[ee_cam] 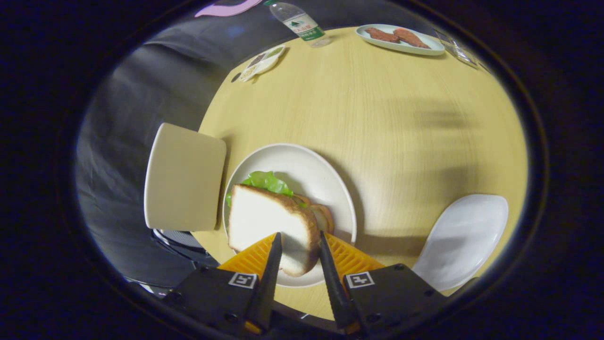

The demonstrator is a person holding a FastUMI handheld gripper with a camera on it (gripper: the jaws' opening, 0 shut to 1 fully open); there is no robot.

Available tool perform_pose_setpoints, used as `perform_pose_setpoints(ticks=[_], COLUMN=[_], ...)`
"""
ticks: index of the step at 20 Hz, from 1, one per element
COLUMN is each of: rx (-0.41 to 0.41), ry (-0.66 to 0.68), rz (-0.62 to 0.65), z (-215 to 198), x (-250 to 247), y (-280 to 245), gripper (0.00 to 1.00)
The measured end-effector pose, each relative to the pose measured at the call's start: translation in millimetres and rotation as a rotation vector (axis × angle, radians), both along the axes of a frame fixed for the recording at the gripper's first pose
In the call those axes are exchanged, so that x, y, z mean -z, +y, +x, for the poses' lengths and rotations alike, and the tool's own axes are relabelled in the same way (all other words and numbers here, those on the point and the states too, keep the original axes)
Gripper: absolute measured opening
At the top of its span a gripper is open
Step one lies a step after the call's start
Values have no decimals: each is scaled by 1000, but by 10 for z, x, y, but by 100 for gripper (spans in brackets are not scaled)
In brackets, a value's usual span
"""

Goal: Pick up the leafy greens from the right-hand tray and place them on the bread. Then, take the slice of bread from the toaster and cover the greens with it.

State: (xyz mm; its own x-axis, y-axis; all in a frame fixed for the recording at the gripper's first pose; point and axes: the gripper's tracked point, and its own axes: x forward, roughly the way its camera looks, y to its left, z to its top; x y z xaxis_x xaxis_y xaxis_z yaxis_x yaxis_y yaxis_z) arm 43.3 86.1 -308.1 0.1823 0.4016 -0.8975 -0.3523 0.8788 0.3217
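A slice of bread with a brown crust lies tilted on the white plate, just ahead of and between my fingers. Leafy greens stick out from under its far edge. The crust of a lower slice shows beside it on the right. My gripper has its fingers close together on either side of the top slice's near corner, and both touch its edges. The beige toaster stands left of the plate, touching its rim.
A white, leaf-shaped tray lies right of the plate, near the round wooden table's edge. Far across the table sit a plate with reddish meat strips, a water bottle and a small packet.
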Motion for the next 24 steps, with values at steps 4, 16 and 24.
perform_pose_setpoints(ticks=[4,16,24], rx=[-58,54,180], ry=[-138,-724,-1146], rz=[-91,-54,35], z=[-10,412,453], x=[-72,-1333,-2724], y=[-47,-280,-516], gripper=[71,99,99])
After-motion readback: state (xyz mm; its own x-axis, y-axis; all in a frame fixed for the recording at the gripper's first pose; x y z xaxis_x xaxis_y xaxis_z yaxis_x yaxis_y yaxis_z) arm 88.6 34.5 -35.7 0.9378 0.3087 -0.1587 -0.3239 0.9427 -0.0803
